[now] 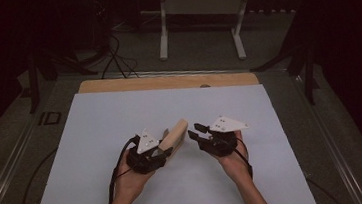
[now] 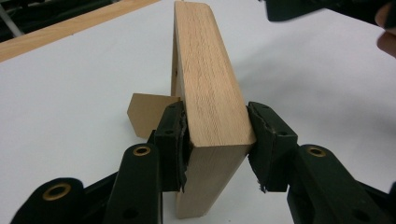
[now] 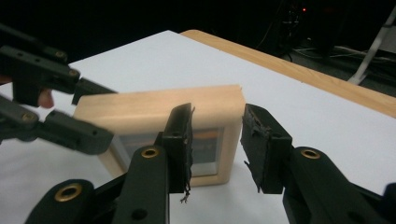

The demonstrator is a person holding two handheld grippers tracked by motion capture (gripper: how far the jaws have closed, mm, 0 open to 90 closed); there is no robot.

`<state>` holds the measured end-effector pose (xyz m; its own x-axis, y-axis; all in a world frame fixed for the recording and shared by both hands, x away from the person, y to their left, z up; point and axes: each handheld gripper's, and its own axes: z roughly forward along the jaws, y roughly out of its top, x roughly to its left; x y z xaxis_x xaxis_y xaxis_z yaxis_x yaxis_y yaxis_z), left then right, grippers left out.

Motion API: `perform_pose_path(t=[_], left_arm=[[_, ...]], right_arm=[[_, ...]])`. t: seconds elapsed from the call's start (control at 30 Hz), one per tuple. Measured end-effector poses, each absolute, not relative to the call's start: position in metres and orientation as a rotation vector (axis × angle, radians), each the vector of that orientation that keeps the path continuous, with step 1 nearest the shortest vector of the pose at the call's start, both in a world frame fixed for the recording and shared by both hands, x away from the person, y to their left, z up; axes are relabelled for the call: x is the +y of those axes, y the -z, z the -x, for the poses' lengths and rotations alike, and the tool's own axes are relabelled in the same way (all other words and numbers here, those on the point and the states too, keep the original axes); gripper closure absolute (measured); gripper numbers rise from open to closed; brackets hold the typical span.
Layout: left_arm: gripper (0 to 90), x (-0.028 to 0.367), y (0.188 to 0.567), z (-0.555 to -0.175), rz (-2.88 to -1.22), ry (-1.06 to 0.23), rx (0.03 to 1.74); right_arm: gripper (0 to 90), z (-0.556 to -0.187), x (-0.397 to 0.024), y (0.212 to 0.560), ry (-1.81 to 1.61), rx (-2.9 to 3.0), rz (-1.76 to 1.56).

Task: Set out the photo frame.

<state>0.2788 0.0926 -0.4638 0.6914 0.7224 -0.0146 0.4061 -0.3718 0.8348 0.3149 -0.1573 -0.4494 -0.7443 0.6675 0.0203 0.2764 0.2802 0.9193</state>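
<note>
I have the wooden picture frame standing on edge near the centre of the high view, on the white sheet covering the table. My left gripper pinches the frame's near end, a pad on each wooden side, low in its own view; a brown stand flap juts out at left. My right gripper hangs in front of the frame's corner at lower centre, jaws spread, apart from the wood.

High view looks down from above; both tool views sit close, sharing the wooden frame.
</note>
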Motion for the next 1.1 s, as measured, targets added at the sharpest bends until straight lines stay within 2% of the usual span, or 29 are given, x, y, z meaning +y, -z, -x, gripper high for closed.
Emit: perform_pose_path(t=[0.2, 0.7, 1.1], left_arm=[[59.7, 0.092, 0.464, -0.278, -2.019, -0.458, 0.843], [59.7, 0.091, 0.464, -0.277, -2.034, -0.466, 0.820], [59.7, 0.091, 0.464, -0.277, -2.040, -0.471, 0.809]], right_arm=[[64.7, -0.325, -0.152, 0.442, -1.457, 2.162, -0.866], [89.5, -0.353, -0.128, 0.441, -1.383, 2.166, -0.862], [89.8, -0.368, -0.107, 0.443, -1.315, 2.214, -0.870]])
